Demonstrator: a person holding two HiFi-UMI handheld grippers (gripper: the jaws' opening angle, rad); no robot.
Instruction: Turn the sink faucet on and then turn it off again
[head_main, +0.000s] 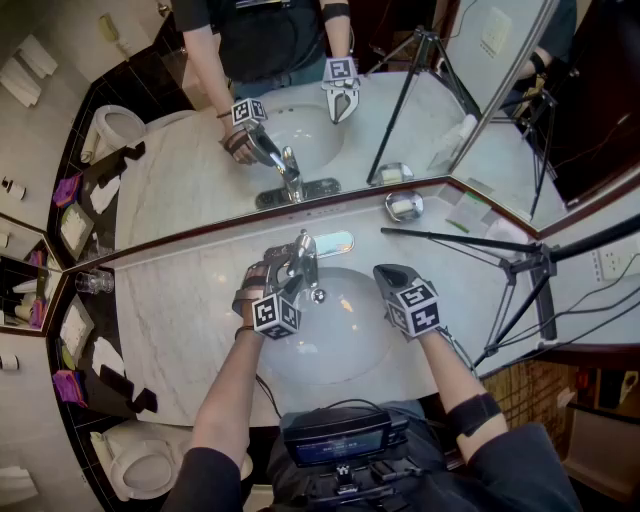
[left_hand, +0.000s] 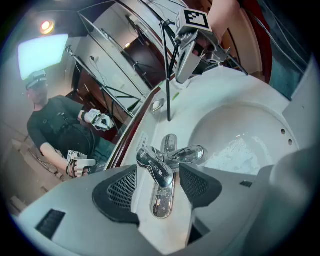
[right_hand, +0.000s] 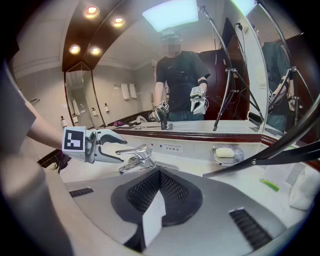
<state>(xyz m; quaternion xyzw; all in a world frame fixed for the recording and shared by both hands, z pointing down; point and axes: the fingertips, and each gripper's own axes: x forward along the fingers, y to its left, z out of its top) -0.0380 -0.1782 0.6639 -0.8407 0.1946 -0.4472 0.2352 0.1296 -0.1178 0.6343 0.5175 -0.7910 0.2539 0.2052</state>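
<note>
We see our left hand-held gripper (left_hand: 159, 175) released, its jaws apart on either side of the faucet (head_main: 303, 254) lever at the back of the sink (head_main: 345, 345), while our right hand-held gripper (right_hand: 159, 192) is clenched and empty beside it.

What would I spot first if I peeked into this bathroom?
Probably the shiny faucet at the back of the white sink, with the left gripper holding its jaws open on either side of the handle. Next comes the big mirror behind it, which reflects the whole scene.
</note>
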